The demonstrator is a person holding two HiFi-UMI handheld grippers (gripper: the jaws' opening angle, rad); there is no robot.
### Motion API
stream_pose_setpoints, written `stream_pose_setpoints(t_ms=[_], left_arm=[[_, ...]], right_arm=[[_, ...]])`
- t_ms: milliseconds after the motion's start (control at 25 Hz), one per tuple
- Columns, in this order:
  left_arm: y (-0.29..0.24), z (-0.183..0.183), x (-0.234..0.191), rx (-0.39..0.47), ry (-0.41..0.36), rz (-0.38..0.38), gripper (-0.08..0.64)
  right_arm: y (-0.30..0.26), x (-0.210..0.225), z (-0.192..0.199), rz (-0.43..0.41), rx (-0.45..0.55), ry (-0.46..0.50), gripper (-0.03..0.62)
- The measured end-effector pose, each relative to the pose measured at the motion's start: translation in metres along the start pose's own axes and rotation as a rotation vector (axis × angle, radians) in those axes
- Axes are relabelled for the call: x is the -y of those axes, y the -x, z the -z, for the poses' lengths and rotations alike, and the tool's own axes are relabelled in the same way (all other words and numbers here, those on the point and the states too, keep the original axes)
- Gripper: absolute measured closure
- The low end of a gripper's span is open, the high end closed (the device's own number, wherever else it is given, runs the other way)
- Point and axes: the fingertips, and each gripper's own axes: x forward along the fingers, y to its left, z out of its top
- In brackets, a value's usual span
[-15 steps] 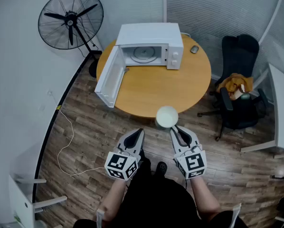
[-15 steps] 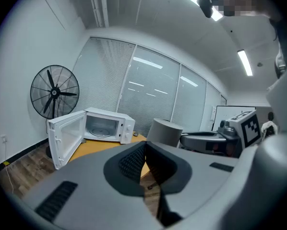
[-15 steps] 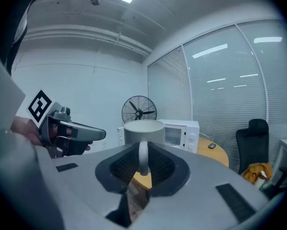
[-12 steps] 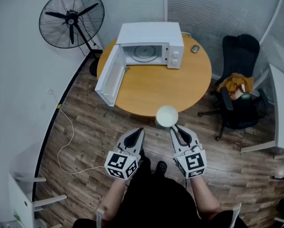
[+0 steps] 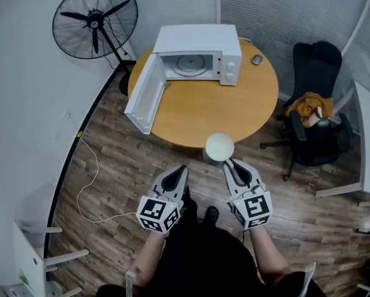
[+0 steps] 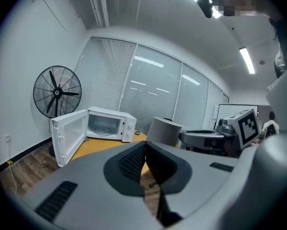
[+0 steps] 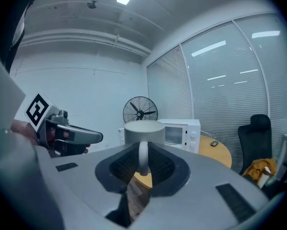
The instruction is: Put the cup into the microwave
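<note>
The right gripper [image 5: 229,164] pinches the loop handle of a smooth white cylindrical cup [image 5: 219,147], upright by the near rim of the round wooden table [image 5: 247,113]. The left gripper [image 5: 180,172] is closed and empty. The boxy white microwave [image 5: 197,45] stands across the table, its door [image 5: 145,94] swung wide.

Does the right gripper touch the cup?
Touching. The right gripper view shows the right gripper with its jaws pressed on the handle of the cup.
</note>
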Motion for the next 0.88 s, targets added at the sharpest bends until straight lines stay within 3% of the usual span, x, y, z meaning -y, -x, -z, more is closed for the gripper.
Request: stream_pose_setpoints(t_ms=[880], left_arm=[[-0.066,-0.037,-0.094,-0.005,-0.01,0.08,0.565]], right_arm=[[-0.1,0.026,-0.028,0.098,-0.02,-0.001,0.535]])
